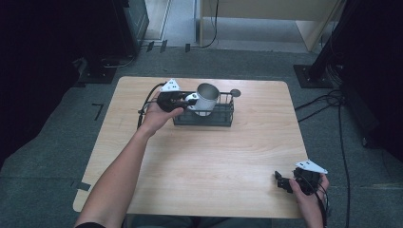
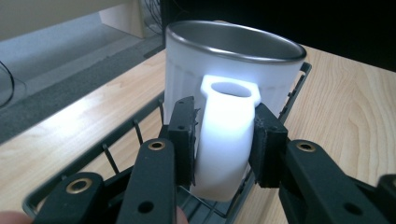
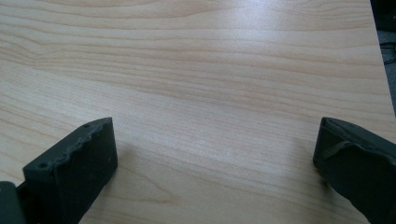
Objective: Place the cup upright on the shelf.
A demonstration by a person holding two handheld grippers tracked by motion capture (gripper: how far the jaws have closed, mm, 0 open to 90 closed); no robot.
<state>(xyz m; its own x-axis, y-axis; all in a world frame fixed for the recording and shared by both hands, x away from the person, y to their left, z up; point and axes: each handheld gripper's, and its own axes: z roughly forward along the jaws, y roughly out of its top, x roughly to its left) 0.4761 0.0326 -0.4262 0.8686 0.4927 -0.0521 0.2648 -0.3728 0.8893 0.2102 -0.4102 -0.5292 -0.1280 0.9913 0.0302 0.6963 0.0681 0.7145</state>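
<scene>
Fingers of the left gripper (image 2: 224, 140) are clamped on the white handle (image 2: 224, 140) of a mug (image 2: 233, 70), one pad pressed against each side of it. The mug, white outside with a metal rim and a grey inside, is seen just beyond the fingertips, and its lower part is hidden behind them. Below and around the fingers a dark wire basket (image 2: 116, 154) is seen, its near wall passing under them. From the high view the mug (image 1: 206, 98) is shown tilted at the left end of the basket (image 1: 223, 116), leaning away from the left gripper (image 1: 187, 99), which is held by the left hand (image 1: 159, 114) over the far part of the worktop (image 1: 204, 161). Whether the mug's base touches the basket floor cannot be told.

The fingers of the right gripper (image 3: 215, 163) are spread wide apart, with bare wood grain of the worktop (image 3: 210, 79) between and ahead of them. In the high view the right gripper (image 1: 285, 183) is held by the right hand (image 1: 309, 190) at the near right corner, well apart from the basket.
</scene>
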